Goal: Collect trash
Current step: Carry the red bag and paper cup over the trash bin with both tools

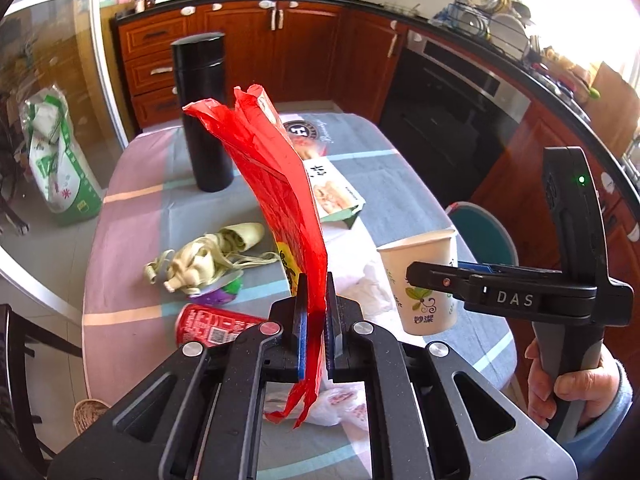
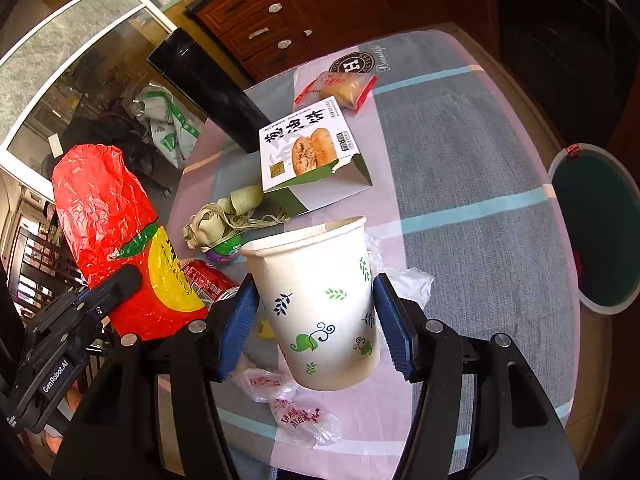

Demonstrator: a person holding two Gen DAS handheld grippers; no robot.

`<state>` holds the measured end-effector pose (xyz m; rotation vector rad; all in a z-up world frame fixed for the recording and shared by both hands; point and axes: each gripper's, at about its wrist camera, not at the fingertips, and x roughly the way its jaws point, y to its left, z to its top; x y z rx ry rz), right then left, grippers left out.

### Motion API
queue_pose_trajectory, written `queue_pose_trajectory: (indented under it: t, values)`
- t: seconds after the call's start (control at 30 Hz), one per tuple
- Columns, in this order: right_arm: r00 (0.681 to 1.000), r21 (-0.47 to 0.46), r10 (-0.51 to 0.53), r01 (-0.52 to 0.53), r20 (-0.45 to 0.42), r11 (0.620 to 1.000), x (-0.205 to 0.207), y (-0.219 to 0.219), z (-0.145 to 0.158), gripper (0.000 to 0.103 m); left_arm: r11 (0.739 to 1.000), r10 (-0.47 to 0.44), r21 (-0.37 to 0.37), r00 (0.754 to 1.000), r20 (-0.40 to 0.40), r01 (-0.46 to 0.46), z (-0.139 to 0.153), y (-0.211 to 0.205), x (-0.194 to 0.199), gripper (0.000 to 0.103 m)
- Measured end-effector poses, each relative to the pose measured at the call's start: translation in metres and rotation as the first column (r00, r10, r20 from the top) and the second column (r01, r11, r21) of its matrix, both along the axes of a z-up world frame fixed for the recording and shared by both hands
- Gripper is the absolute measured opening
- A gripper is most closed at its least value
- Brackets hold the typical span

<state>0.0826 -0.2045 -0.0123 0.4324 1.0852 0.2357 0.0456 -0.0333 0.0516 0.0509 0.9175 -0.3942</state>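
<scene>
1. Clearly the red plastic bag (image 1: 276, 184), standing up the middle of the left wrist view, is thin, crinkled and nearly weightless; the left hand-held gripper (image 1: 316, 312) has its pads pressed together on the bag's lower part, and the film flops over above the pinch. A firm pinch on bunched film looks safer than one on a single slippery layer.
2. Lower left of that view, still on the counter (image 1: 132, 216), lie a red drink can (image 1: 216, 326) on its side, probably light and prone to roll, and a bundle of pale leaf wrappers (image 1: 208, 256), limp and stringy.
3. Mid-frame, a flat food box (image 2: 308, 148) shows large Chinese characters and a picture of buns; it looks like stiff card, easy to take by an edge.
4. Centre of the right wrist view, the paper cup (image 2: 320, 304), printed with green and blue leaf sprigs, sits between the blue pads of the right hand-held gripper (image 2: 316, 328), held clear of the counter; its thin wall would crush under a hard squeeze.
5. Readable writing: "GenRobot.AI" and "DAS" on the gripper bodies.
6. Far right, a bin (image 2: 592, 224) stands beside the counter.
</scene>
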Motion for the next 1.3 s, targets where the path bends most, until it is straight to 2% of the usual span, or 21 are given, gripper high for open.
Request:
queue_pose_trajectory:
  t: [0.3, 0.67, 1.1, 1.3]
  values:
    - [0.996, 0.038, -0.078, 0.077, 0.037, 0.996, -0.015, -0.046, 0.008, 0.056, 0.999, -0.050, 0.014, 0.999, -0.001, 0.050, 0.008, -0.034, 0.005, 0.007]
    - [0.978, 0.079, -0.203, 0.199, 0.054, 0.977, -0.027, -0.122, 0.007, 0.056, 0.981, -0.189, 0.039, 0.982, -0.005, 0.189, 0.011, -0.119, 0.013, 0.007]
    - [0.932, 0.102, -0.361, 0.356, 0.025, 0.929, -0.035, -0.222, -0.014, 0.056, 0.938, -0.336, 0.067, 0.940, -0.064, 0.340, -0.010, -0.232, 0.025, 0.007]
    - [0.900, 0.103, -0.436, 0.433, 0.006, 0.895, -0.039, -0.267, -0.024, 0.057, 0.908, -0.410, 0.063, 0.909, -0.079, 0.415, -0.021, -0.282, 0.030, 0.007]
